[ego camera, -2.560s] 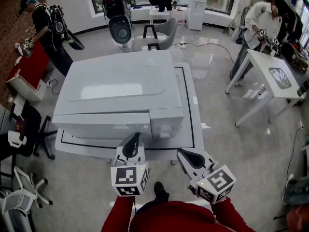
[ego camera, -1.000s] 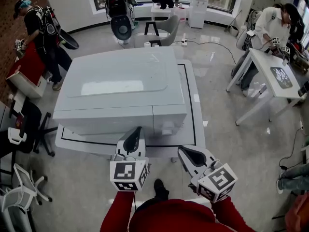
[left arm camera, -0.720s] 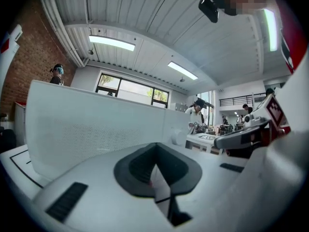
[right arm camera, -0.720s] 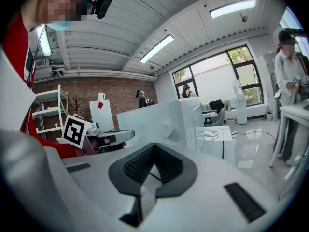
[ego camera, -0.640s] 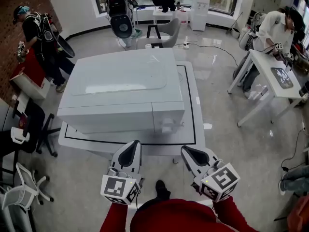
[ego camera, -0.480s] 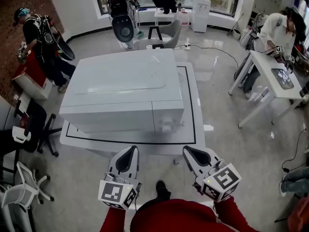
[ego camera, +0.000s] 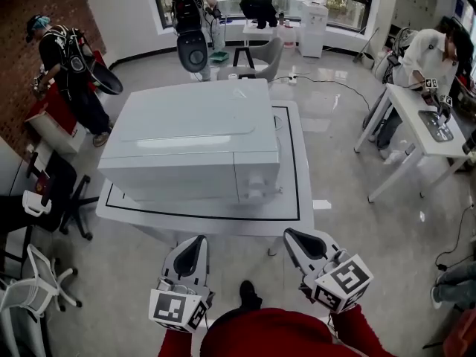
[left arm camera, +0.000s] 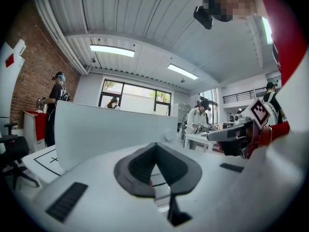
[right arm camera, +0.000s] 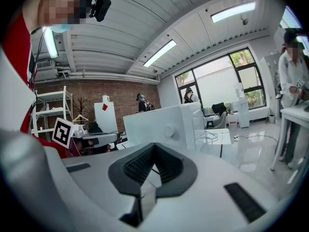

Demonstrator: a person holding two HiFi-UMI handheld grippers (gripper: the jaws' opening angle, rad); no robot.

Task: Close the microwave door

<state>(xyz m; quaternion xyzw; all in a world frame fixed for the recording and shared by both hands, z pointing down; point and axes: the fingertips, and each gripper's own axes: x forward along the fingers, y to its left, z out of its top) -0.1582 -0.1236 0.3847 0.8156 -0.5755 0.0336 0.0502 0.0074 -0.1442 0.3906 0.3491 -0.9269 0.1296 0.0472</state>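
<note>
The white microwave (ego camera: 190, 143) stands on a white table (ego camera: 290, 207), its door flush with the front and its control knob (ego camera: 255, 181) at the front right. My left gripper (ego camera: 192, 245) hangs shut and empty over the floor, short of the table's near edge. My right gripper (ego camera: 301, 240) is beside it, also shut with nothing in it. In the left gripper view the closed jaws (left arm camera: 155, 146) point at the microwave's front (left arm camera: 106, 129). The right gripper view shows its own gripper (right arm camera: 154, 146) and the knob side of the microwave (right arm camera: 161, 124).
A black office chair (ego camera: 52, 188) and a white chair (ego camera: 33, 288) stand at the left. A second white table (ego camera: 416, 117) with a person at it is at the right. Two more people stand at the back left, by a red cabinet (ego camera: 56, 117).
My left gripper has drawn back from the microwave's front, off the table edge towards my body. The right gripper has barely shifted. The microwave's door looks closed throughout.
</note>
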